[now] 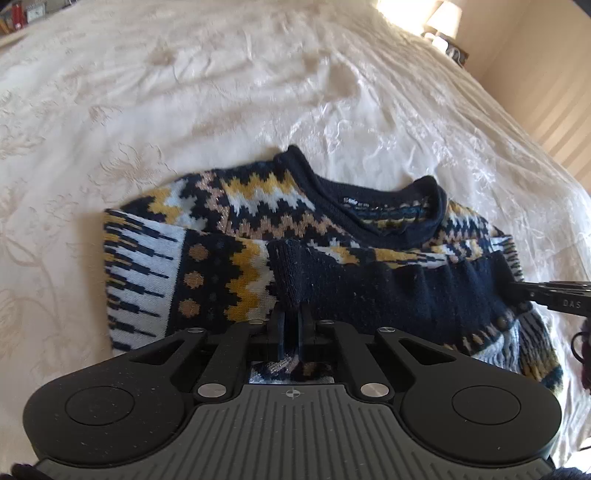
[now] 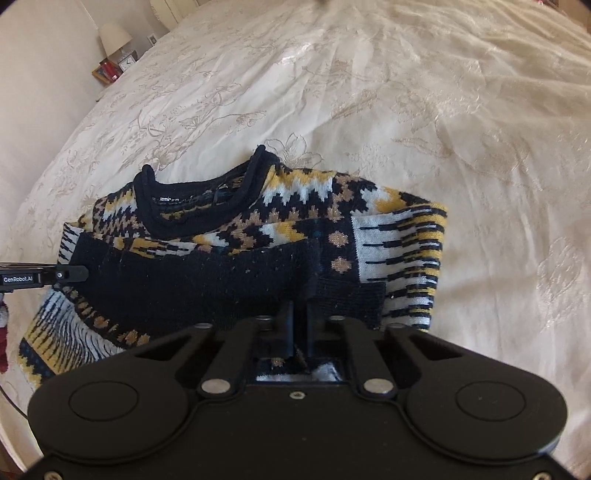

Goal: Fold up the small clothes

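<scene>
A small navy, yellow and white patterned knit sweater (image 1: 258,229) lies on the bed, neck opening away from me, sleeves folded in. Its navy bottom hem (image 1: 388,288) is lifted and folded up over the body. My left gripper (image 1: 291,314) is shut on the hem's left corner. My right gripper (image 2: 300,308) is shut on the hem's right corner, over the sweater (image 2: 314,206). The right gripper's fingers (image 1: 554,299) show at the right edge of the left wrist view; the left gripper's fingers (image 2: 70,275) show at the left edge of the right wrist view.
A cream embroidered bedspread (image 1: 221,92) covers the bed all around the sweater. A bedside lamp (image 2: 114,37) and clock stand by the wall at the far left of the right wrist view. Another lamp (image 1: 445,18) shows at the top right of the left wrist view.
</scene>
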Motion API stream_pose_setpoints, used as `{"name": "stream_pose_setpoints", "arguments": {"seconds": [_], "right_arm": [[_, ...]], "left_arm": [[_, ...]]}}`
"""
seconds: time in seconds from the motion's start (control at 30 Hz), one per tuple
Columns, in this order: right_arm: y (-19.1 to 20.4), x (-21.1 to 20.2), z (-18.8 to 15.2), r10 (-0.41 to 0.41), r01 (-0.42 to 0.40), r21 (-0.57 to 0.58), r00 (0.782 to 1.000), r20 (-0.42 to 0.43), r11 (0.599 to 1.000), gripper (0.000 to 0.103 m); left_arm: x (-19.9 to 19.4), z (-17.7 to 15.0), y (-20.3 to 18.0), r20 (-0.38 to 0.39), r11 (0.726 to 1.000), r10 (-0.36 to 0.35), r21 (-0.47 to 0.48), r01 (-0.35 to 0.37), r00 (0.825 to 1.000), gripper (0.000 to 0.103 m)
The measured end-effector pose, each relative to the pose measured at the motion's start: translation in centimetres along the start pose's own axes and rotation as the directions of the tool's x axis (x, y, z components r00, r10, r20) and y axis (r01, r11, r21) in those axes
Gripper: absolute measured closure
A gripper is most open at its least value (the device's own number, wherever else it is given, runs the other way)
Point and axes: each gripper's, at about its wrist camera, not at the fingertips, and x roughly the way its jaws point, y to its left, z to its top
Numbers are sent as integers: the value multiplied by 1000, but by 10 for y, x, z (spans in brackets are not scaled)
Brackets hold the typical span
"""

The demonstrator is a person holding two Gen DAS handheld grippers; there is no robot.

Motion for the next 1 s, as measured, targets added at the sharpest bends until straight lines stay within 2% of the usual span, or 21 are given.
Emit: {"name": "stream_pose_setpoints", "arguments": {"seconds": [0.13,0.3,0.4,0.5,0.6,0.7,0.8,0.9,0.97,1.0], "right_arm": [[13,-22,-5,21,-20,-20,998,53,1000,92],[28,-59,9,45,-39,-38,984,171,999,93],[27,-62,30,42,-30,-58,978,205,998,93],[18,-39,54,13,-6,-38,981,195,999,93],[7,-4,70,-23,25,-12,988,151,1000,93],[0,29,74,-56,57,-9,995,84,998,93],[-2,50,71,-89,90,-23,996,27,996,90],[-4,55,67,-110,110,-11,994,18,994,80],[-6,54,64,-126,126,-4,992,19,992,67],[-9,54,63,-135,135,0,991,17,991,57]], "left_arm": [[-34,-11,-14,113,999,34,26,-38,993,98],[-74,-5,-34,225,990,59,113,-87,973,98],[-74,17,-29,242,989,56,119,-86,969,98],[-53,44,-15,247,993,66,74,-86,967,98],[-20,64,-8,207,992,85,75,-103,975,98],[18,72,-3,109,989,106,94,-116,988,97],[49,73,5,13,981,161,107,-161,987,93],[57,71,17,-25,983,179,49,-177,984,70],[53,69,26,-21,985,170,12,-170,985,64],[51,69,28,-27,987,162,3,-162,986,62]]}}
